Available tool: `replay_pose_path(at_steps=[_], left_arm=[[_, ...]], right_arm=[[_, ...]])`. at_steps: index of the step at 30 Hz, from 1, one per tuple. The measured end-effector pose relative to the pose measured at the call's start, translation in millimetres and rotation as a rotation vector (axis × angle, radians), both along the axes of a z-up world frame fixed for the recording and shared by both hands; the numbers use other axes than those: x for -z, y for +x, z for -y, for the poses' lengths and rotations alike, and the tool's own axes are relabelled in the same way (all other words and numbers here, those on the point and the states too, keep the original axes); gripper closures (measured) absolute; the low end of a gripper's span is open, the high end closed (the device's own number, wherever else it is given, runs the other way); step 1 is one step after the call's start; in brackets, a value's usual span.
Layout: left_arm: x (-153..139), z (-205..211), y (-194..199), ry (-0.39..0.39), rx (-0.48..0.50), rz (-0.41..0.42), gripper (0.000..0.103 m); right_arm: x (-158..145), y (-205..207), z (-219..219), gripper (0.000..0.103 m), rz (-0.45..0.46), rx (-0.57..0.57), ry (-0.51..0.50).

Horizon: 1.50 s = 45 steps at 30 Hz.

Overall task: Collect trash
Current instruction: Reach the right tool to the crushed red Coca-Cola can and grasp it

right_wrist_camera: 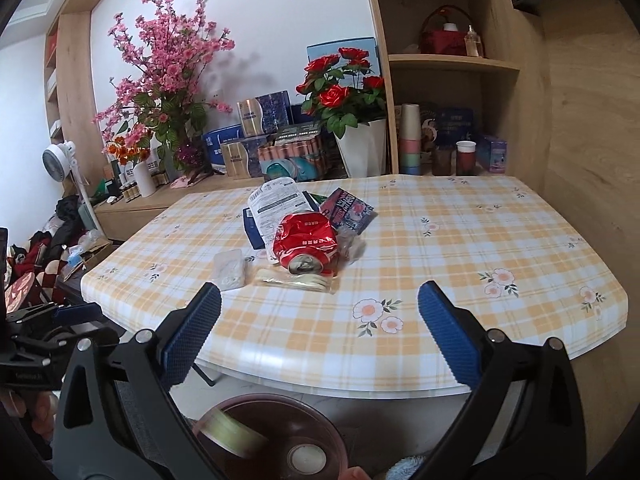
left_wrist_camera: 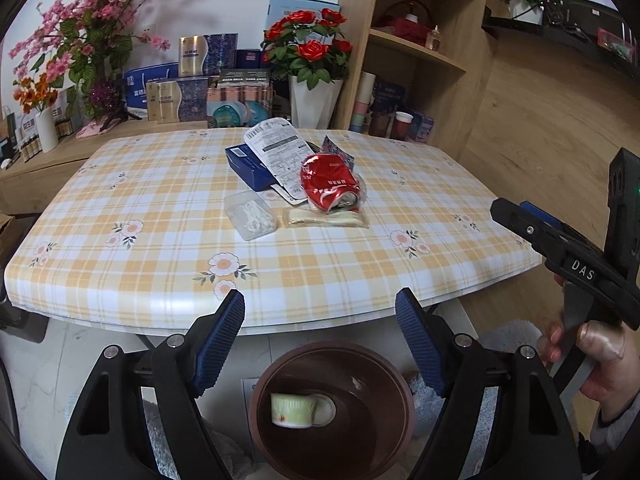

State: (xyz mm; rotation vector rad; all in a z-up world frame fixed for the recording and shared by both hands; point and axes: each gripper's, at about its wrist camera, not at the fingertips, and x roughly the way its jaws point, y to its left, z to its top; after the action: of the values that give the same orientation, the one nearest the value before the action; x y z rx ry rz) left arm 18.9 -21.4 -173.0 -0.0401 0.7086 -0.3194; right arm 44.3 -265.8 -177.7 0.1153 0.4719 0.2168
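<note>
Below the near edge of the table with the orange-and-white checked, flower-printed cloth (left_wrist_camera: pixel 160 208) stands a round dark brown plastic bin (left_wrist_camera: pixel 332 408), and a pale green paper cup (left_wrist_camera: pixel 294 410) lies on its side at the bottom of it. Both grippers hang over that bin, short of the table. The left gripper (left_wrist_camera: pixel 320 344) has its blue ribbed pads spread wide with nothing between them; the right gripper (right_wrist_camera: pixel 320 340) is likewise wide apart and empty, and in the left wrist view a hand (left_wrist_camera: pixel 592 364) grasps its black handle at the right edge.

The remaining trash sits in a cluster near the middle of the table: a crushed red drink can (left_wrist_camera: pixel 332 186) lying on its side with its open end toward the cameras, a white printed sachet (left_wrist_camera: pixel 276 152) leaning over a dark blue cardboard box (left_wrist_camera: pixel 246 164), a colourful foil wrapper (right_wrist_camera: pixel 348 210) behind the can, a small clear plastic packet of white pieces (left_wrist_camera: pixel 252 216) to the left, and a flat clear packet with cream contents (left_wrist_camera: pixel 326 219) just in front of the can.
</note>
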Motion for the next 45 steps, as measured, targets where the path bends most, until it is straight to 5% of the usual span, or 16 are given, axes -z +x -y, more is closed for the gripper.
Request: replay_pose_path(at_steps=[9, 32, 45], left_arm=[[-8.8, -14.9, 1.4, -0.001, -0.083, 0.043, 0.006], [-37.2, -88.5, 65.2, 0.066, -0.337, 0.106, 0.006], [-6.3, -91.4, 110.9, 0.058, -0.314, 0.046, 0.006]], right_arm=[[3.2, -2.3, -6.6, 0.006, -0.006, -0.016, -0.013], [17.2, 41.7, 5.4, 0.006, -0.116, 0.004, 0.021], [37.8, 147.2, 2.3, 0.006, -0.198, 0.016, -0.026]])
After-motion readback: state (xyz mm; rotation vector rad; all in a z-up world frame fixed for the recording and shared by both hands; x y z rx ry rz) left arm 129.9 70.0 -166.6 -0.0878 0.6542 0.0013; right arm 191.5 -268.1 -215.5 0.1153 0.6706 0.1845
